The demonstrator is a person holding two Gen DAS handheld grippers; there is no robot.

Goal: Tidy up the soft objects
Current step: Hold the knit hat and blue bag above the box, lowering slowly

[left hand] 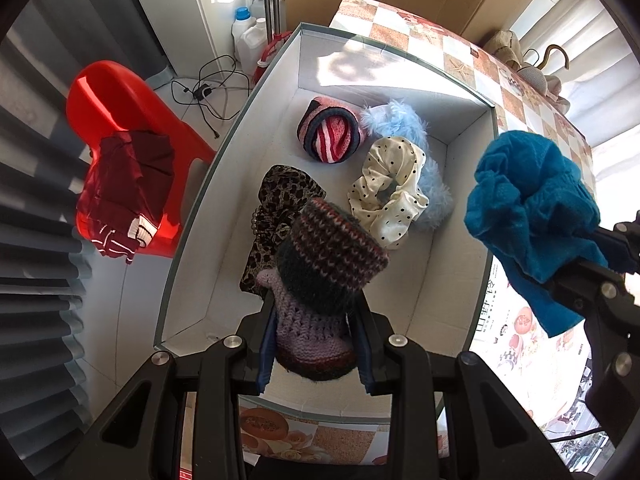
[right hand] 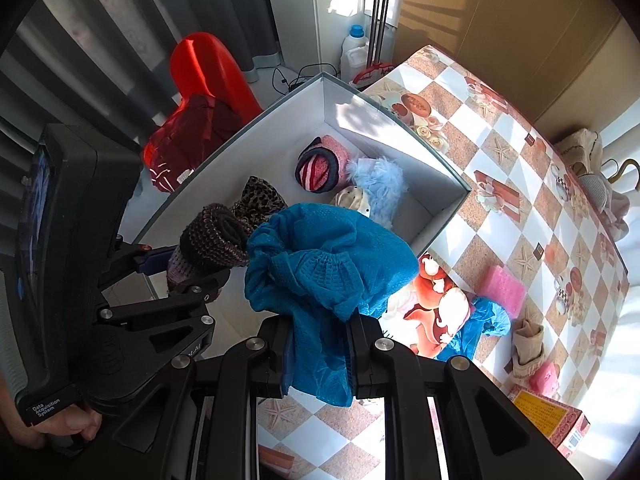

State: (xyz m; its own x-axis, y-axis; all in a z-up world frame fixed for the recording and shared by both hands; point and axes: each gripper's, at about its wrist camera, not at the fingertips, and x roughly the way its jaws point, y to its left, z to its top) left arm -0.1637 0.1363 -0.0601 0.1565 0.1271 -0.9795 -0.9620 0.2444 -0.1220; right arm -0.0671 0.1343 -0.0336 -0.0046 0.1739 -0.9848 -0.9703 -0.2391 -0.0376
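White box (left hand: 460, 240) on checkered tablecloth (right hand: 520, 184), red chair (left hand: 120, 92) beside

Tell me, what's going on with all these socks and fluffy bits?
A person is sorting soft things into a white box on the table. The left hand-held gripper is clamped on a rolled knitted sock above the box. The right hand-held gripper holds a blue knitted piece beside it. A striped sock roll, scrunchies and a leopard-print piece already lie inside.
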